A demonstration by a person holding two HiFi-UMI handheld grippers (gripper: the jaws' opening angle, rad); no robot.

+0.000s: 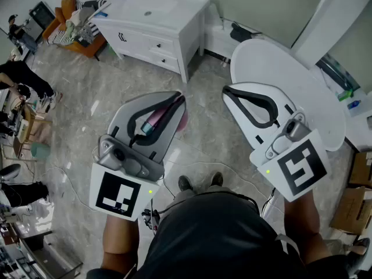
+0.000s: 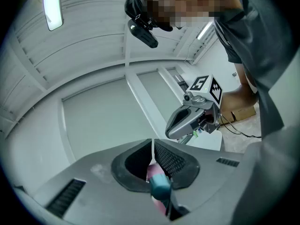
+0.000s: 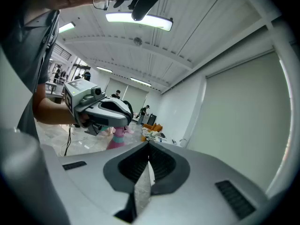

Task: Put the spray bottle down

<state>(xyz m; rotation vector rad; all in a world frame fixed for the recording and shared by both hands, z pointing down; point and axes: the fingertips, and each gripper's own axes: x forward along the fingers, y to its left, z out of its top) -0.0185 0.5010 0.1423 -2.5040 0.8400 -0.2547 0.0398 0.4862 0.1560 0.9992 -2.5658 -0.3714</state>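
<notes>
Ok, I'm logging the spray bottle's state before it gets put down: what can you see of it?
The spray bottle looks like opaque pink plastic with a teal part on it. It is held in the air above the floor, clamped between the shut jaws of the left gripper, which close on it near the teal part. In the right gripper view its pink body hangs out below that gripper. Nothing else touches it. Nozzle detail, label and fill level can't be made out.

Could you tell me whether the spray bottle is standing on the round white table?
No, the spray bottle sits clamped in the left gripper, over the floor.
</notes>
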